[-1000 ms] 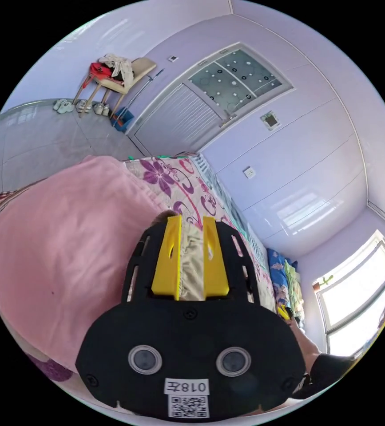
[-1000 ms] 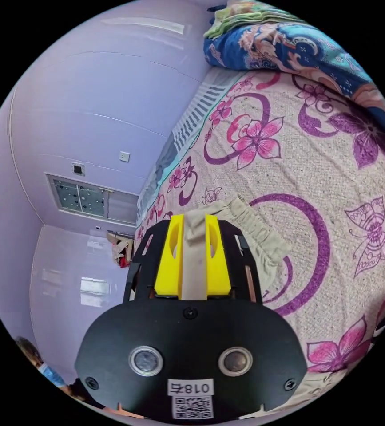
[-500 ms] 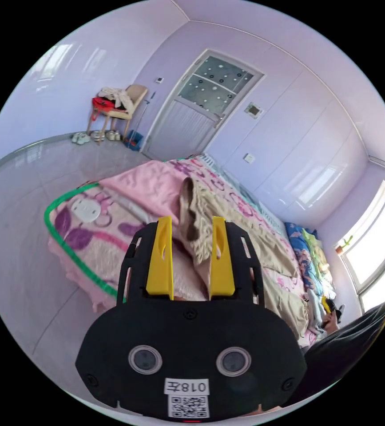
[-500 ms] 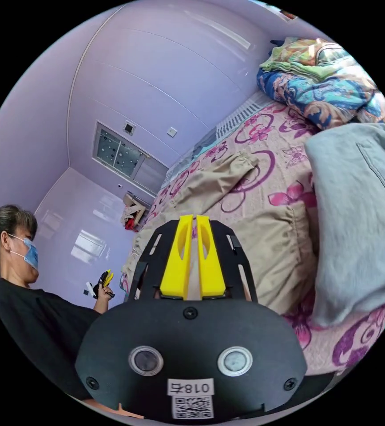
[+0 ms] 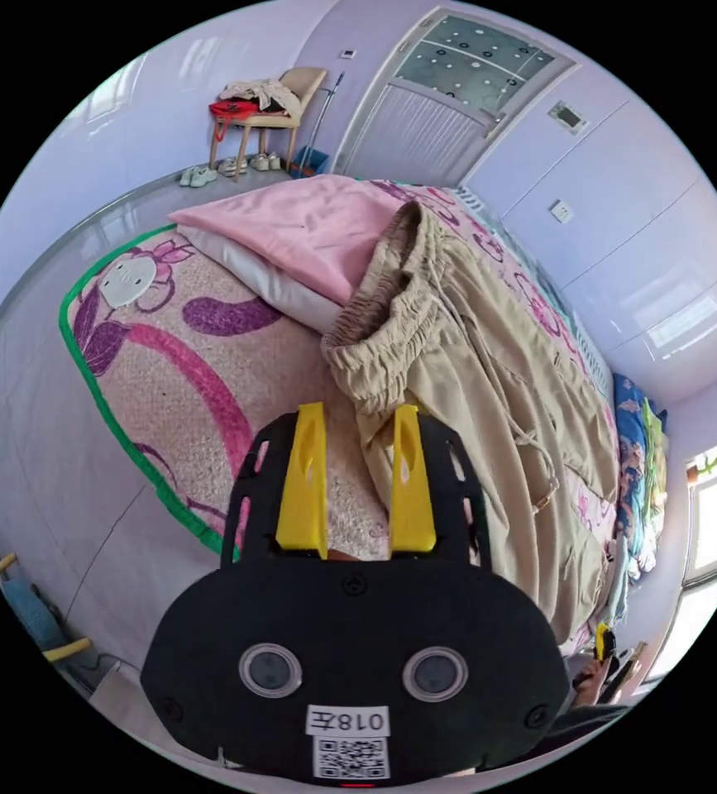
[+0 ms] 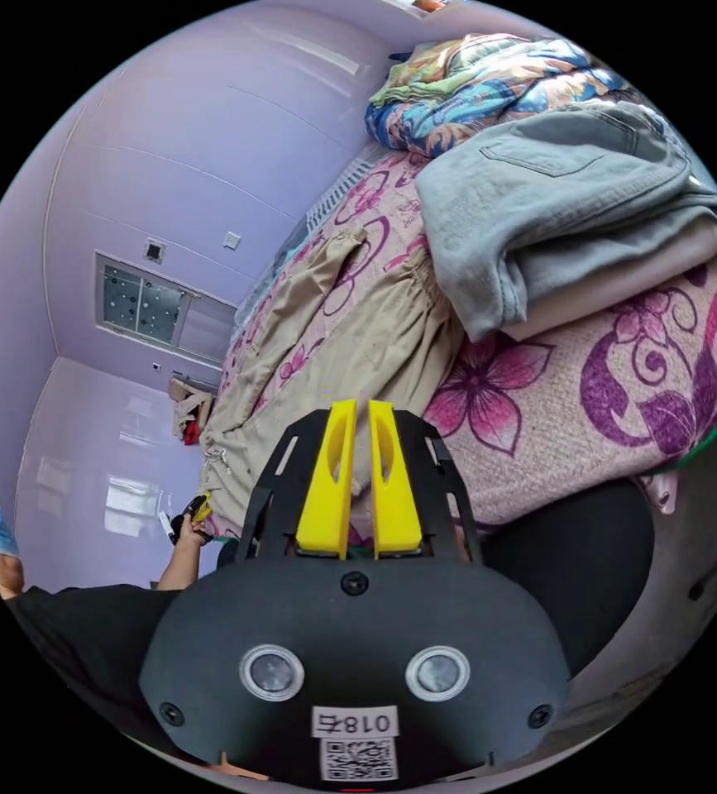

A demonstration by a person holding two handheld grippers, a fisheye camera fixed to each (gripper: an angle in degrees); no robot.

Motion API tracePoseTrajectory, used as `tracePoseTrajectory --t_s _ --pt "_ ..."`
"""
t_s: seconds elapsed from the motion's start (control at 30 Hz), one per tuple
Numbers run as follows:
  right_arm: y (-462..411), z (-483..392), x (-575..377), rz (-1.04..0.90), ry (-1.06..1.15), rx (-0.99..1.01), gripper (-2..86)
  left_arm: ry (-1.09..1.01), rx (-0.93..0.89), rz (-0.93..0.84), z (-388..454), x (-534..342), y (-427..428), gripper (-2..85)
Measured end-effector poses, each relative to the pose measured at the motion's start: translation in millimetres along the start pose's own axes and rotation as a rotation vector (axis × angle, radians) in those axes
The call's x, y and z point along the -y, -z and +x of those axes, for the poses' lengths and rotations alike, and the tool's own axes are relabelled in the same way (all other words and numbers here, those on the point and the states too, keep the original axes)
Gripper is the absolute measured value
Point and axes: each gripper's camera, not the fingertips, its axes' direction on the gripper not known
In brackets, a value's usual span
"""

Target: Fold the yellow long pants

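The yellow-beige long pants (image 5: 474,372) lie stretched out along the flowered bedspread (image 5: 168,364), their gathered waistband resting against a folded pink blanket (image 5: 308,223). My left gripper (image 5: 356,418) is open just short of the waistband, with nothing between its jaws. In the right gripper view the pants (image 6: 333,331) run away along the bed. My right gripper (image 6: 356,413) hovers off the bed's edge near the leg ends, jaws shut and empty. The left gripper (image 6: 193,514) also appears small in a person's hand.
A stack of folded grey and cream clothes (image 6: 556,198) sits beside the pants' leg ends, with patterned quilts (image 6: 490,74) behind. A chair (image 5: 267,99) piled with clothes, shoes and a door (image 5: 449,107) stand beyond the bed. A person in black (image 6: 85,612) stands alongside.
Both grippers let go of the pants and drew back from the bed. The left jaws opened, the right ones closed empty. The pants now lie flat along the bedspread.
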Motion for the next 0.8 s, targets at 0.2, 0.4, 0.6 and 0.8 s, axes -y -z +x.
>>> tracePoseTrajectory --t_s 0.2,0.4,0.6,0.8 --pt "-5.5 11.9 14.1 -0.065 -0.059 -0.108 8.5 0.026 -0.151 0.165 -39.7 -10.6 62.4 -0.6" --pt "-31.2 27.7 44.3 -0.086 -0.156 0.011 10.7 0.129 -0.233 0.106 -95.1 -15.4 61.9 -0.8" --pt "-35.4 22.2 50.1 -0.079 -0.203 -0.040 3.5 0.131 -0.272 0.086 -108.0 -11.4 56.4 -0.8" --pt "-26.3 -18.4 70.3 -0.111 -0.132 -0.092 0.6 0.076 -0.266 0.080 -106.3 3.5 64.7 -0.8"
